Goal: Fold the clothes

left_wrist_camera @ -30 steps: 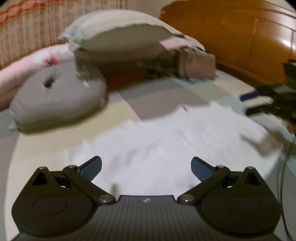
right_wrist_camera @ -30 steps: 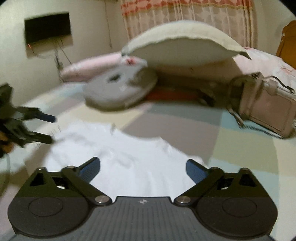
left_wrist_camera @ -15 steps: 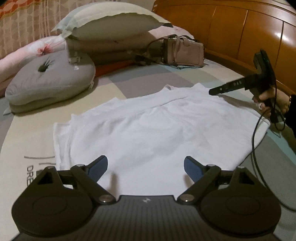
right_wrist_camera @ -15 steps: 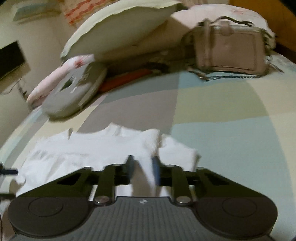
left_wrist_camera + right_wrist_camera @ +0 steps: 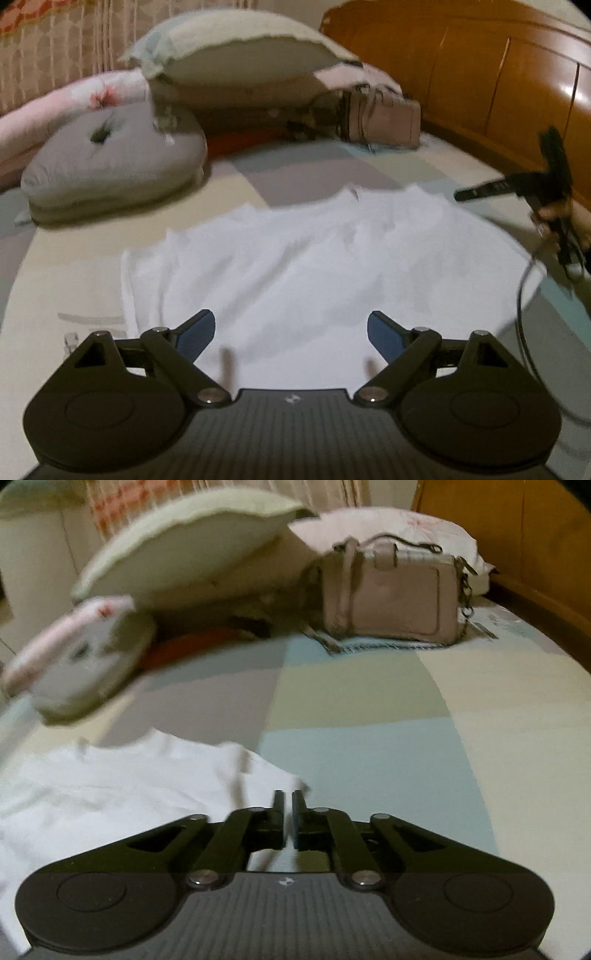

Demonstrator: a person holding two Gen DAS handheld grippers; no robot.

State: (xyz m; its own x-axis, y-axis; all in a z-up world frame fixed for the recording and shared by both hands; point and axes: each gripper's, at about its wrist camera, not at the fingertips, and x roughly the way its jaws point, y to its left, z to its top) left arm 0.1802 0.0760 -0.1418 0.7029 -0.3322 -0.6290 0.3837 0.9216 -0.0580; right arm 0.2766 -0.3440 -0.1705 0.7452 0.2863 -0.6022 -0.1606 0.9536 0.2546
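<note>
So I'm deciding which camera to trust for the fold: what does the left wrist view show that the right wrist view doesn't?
Only the left wrist view shows the whole white shirt spread flat, the open left tongs above its near edge, and the right tongs seen from outside.

Only the right wrist view shows the right tongs nearly closed at the shirt's corner; whether they pinch the fabric is unclear.

Both show the shirt, the gray cushion, the handbag and the patchwork bedspread.

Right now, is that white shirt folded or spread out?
Spread out: the white shirt lies flat across the bed, its neckline visible and no fold made yet.
</note>
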